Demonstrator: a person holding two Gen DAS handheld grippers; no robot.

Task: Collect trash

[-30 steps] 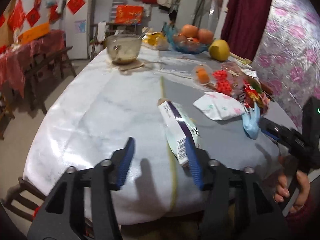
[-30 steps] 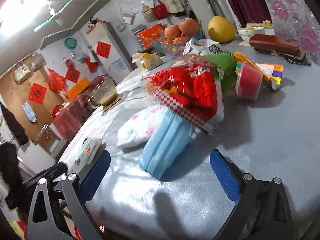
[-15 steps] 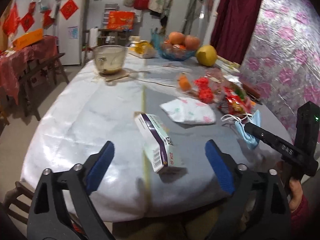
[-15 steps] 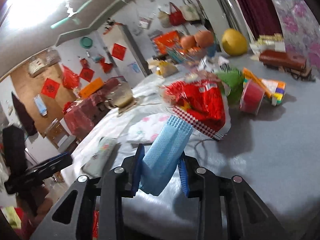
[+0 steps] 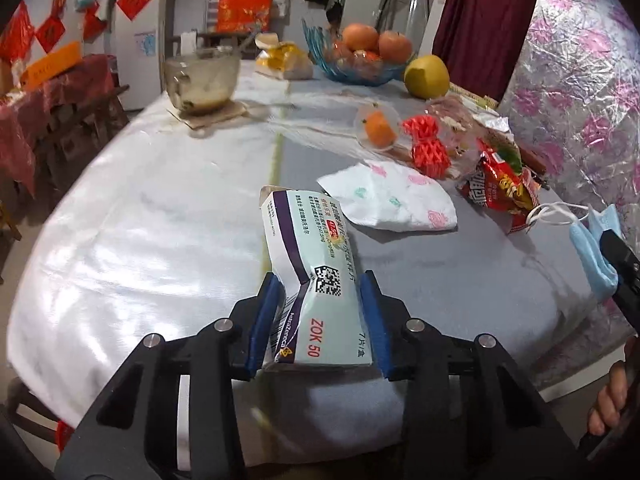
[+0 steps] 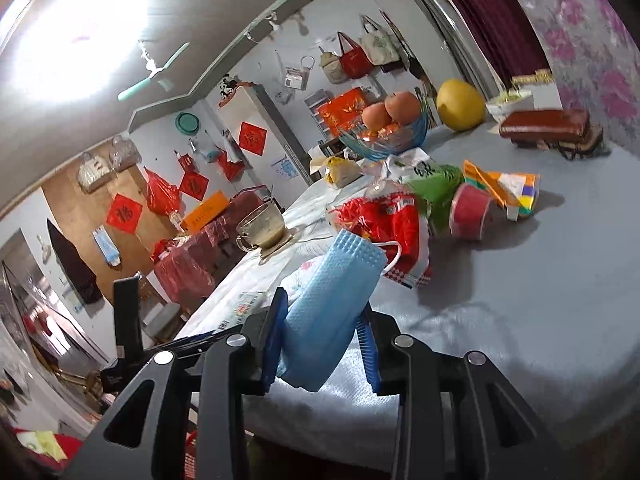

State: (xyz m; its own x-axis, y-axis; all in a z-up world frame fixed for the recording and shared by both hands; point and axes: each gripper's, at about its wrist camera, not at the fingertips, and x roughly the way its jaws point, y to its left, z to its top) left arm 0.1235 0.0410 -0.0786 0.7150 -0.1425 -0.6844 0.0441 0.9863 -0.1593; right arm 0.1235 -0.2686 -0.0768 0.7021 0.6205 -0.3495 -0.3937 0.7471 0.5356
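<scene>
Both grippers are loaded for the trash run: the left gripper (image 5: 322,320), its jaws having just closed, pinches a crumpled medicine box (image 5: 312,264) by its near end, lifting it off the table (image 5: 140,240) for carrying. The right gripper (image 6: 322,344) clamps a blue mask (image 6: 332,308) clear of the cloth; a tissue (image 5: 394,196) and red wrapper (image 5: 496,188) wait at the box's two o'clock.

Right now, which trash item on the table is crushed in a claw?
The white medicine box, dented between the left claw pads. The blue face mask is only pinched by the right claw; the floral tissue lies untouched.
</scene>
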